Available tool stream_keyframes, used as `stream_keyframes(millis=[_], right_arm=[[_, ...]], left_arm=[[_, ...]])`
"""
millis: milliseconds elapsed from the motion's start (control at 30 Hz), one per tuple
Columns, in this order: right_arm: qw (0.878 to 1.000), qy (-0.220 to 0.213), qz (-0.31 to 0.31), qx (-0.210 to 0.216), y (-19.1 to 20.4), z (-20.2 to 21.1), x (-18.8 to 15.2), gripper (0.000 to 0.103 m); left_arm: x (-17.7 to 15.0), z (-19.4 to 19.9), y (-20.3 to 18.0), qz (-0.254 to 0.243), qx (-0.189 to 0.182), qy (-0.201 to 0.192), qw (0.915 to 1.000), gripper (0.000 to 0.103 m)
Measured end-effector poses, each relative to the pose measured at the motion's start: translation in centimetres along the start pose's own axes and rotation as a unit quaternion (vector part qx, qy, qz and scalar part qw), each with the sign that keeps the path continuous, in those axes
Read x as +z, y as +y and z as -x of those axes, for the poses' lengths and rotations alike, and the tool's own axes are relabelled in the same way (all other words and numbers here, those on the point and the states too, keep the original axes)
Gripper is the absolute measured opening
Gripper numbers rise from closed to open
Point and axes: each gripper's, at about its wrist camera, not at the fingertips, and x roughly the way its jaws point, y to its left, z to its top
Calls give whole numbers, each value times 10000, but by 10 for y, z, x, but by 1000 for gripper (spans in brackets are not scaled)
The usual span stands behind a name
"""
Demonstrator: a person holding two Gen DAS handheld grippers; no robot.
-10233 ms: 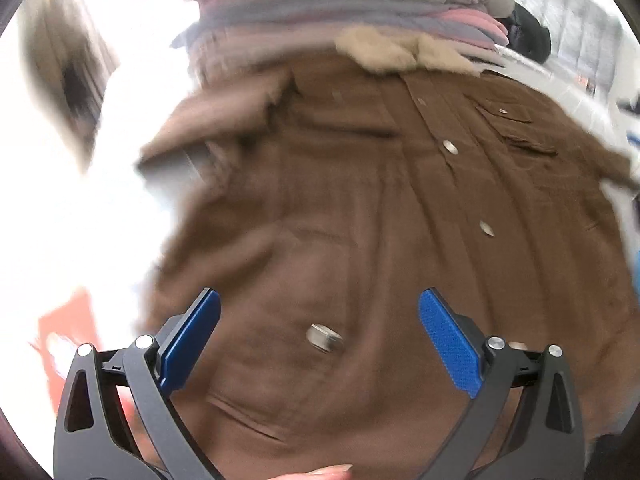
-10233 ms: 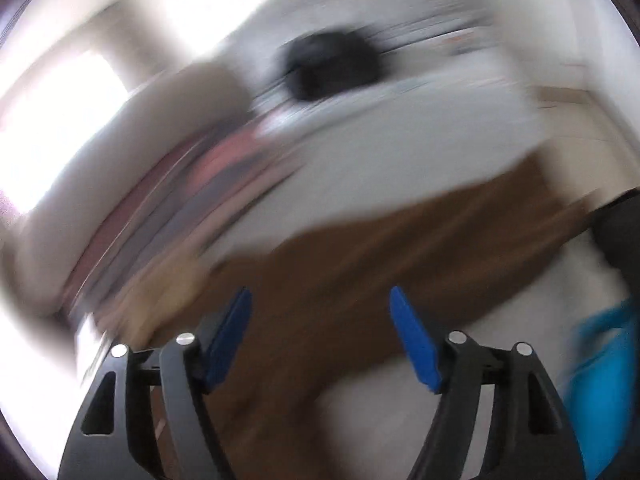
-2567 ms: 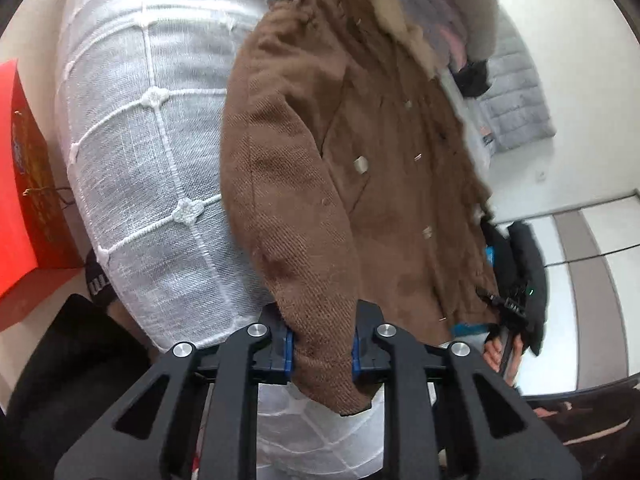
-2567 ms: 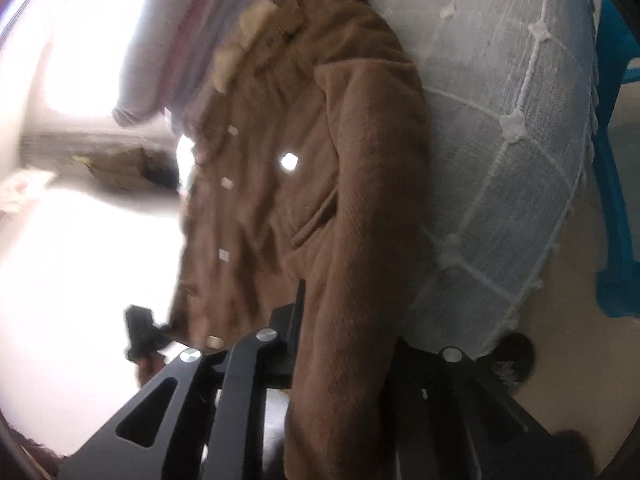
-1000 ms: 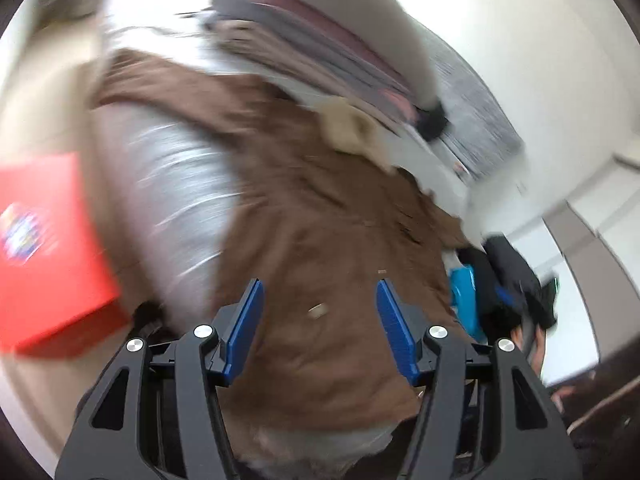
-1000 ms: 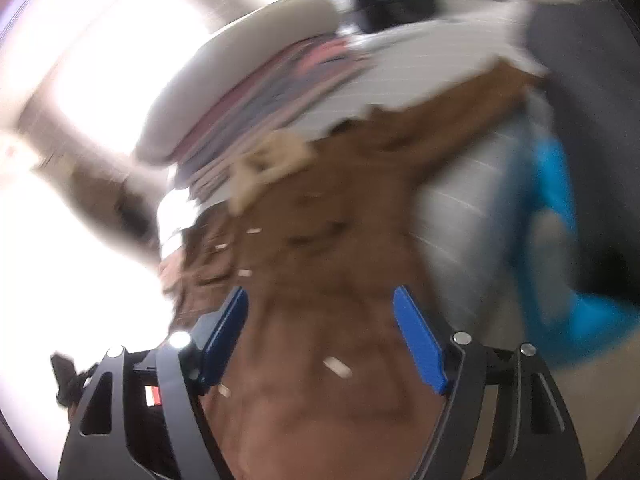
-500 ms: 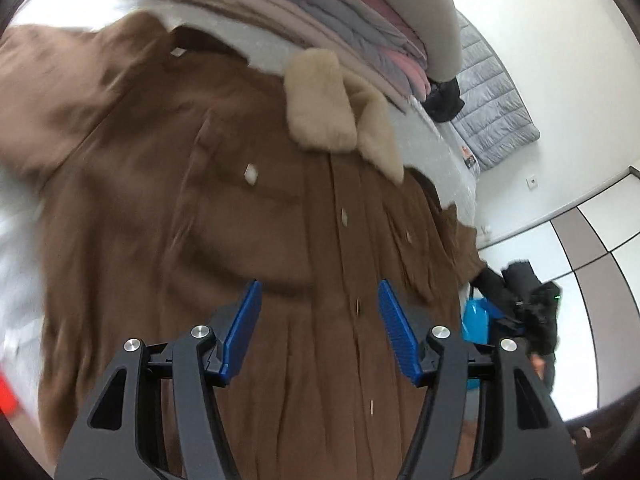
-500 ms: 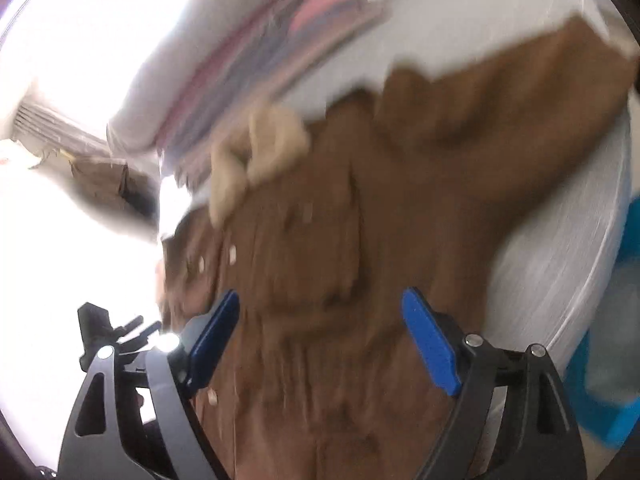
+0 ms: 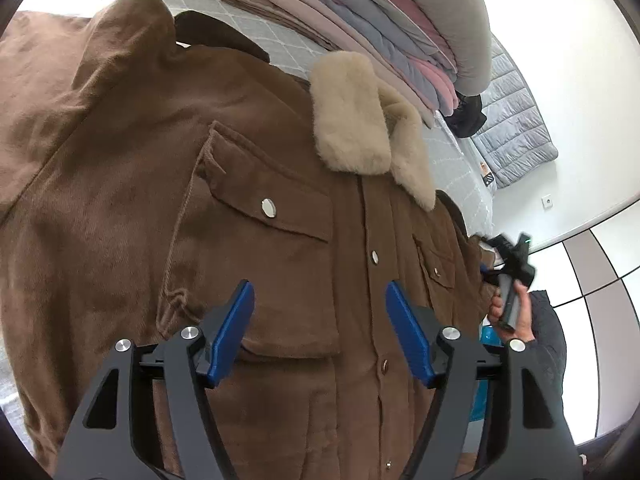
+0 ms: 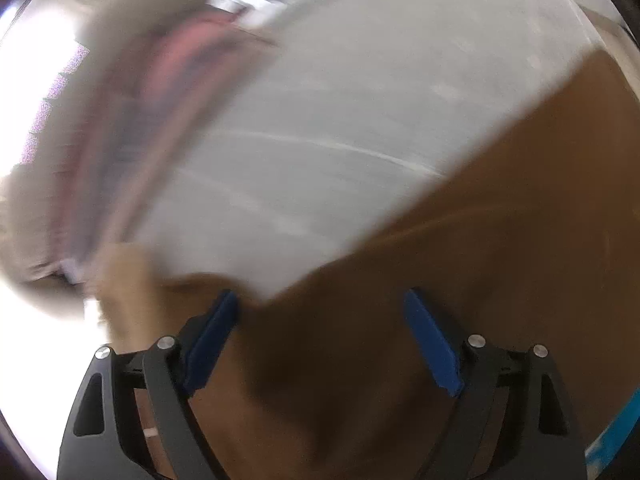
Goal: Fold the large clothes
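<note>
A brown corduroy jacket [image 9: 248, 240] with a cream fleece collar [image 9: 352, 120] lies front up and spread on the white quilted bed [image 9: 288, 52]. My left gripper [image 9: 320, 304] hovers over its chest and lower pocket, jaws opening, nothing between the blue pads. In the blurred right wrist view my right gripper [image 10: 320, 320] hangs over the jacket's brown sleeve [image 10: 500, 240], jaws closing, no cloth gripped between them. The right gripper [image 9: 508, 264] also shows in the left wrist view at the jacket's right edge, held by a hand [image 9: 516, 312].
A tall stack of folded blankets [image 9: 380, 20] lies behind the collar. A grey quilted pad [image 9: 516, 136] and a dark garment [image 9: 468, 116] sit further back. Something blue [image 10: 616, 432] shows at the bed's right side. White bedcover [image 10: 360, 140] stretches beyond the sleeve.
Both grippers let go of the sleeves they had pinched and came down closer over the jacket. The left pads stand wider apart now; the right view swung onto the outstretched sleeve.
</note>
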Motion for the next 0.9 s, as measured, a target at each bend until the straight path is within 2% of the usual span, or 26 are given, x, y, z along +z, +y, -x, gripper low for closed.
stream_keyframes(millis=[33, 67, 100, 167, 233, 267, 300, 333, 367, 400, 433, 467, 567, 633, 700, 733, 800, 833, 900], right_arm=[[9994, -165, -284, 55, -17, 8, 4, 60], [9980, -271, -459, -326, -31, 14, 7, 13], [9956, -376, -562, -652, -43, 17, 11, 0], [9948, -325, -965, -90, -73, 21, 14, 0], [9981, -207, -552, -172, -61, 23, 9, 0], [9990, -234, -351, -169, -54, 28, 4, 4], [9994, -309, -149, -93, -43, 36, -4, 5], [9987, -476, 30, 157, -35, 47, -14, 5], [9971, -677, 122, 333, -30, 60, -25, 20], [9940, -976, 166, 472, -29, 77, -41, 65], [9913, -1206, 181, 495, -29, 87, -52, 88], [9882, -1471, 192, 382, -32, 100, -65, 98], [9801, -1978, -50, -133, -56, 127, -90, 98], [9735, -2199, -403, -473, -78, 135, -93, 98], [9755, -2074, -481, -553, -86, 130, -85, 96], [9762, -1989, -478, -723, -82, 122, -77, 96], [9753, -1650, -437, -1405, -73, 103, -64, 96], [9728, -1607, -509, -1587, -70, 96, -61, 96], [9672, -1781, -845, -1604, -72, 92, -61, 96]], left_arm=[[0, 0, 1, 25, -10, 15, 10000, 66], [0, -1, 1, 47, -36, 38, 10000, 66], [0, -2, 1, 74, -85, 78, 9999, 66], [0, -4, -1, 58, -149, 130, 9998, 66], [-1, -8, -4, -13, -124, 158, 9998, 67], [-2, -9, -5, -35, -116, 172, 9998, 67], [-3, -11, -7, -43, -127, 198, 9997, 67], [-3, -12, -7, -43, -127, 213, 9997, 67], [-4, -12, -8, -45, -120, 222, 9997, 67], [-4, -13, -8, -45, -110, 220, 9997, 67], [-4, -13, -8, -41, -104, 218, 9997, 67], [-4, -13, -8, -26, -104, 217, 9997, 67], [-5, -14, -7, 25, -126, 239, 9996, 67], [-5, -15, -7, 22, -136, 261, 9996, 67], [-7, -16, -9, 2, -131, 282, 9995, 67], [-7, -17, -9, -5, -133, 303, 9995, 67], [-8, -18, -10, -11, -142, 329, 9994, 67], [-8, -18, -11, -18, -154, 350, 9993, 67], [-9, -19, -11, -27, -163, 367, 9992, 67]])
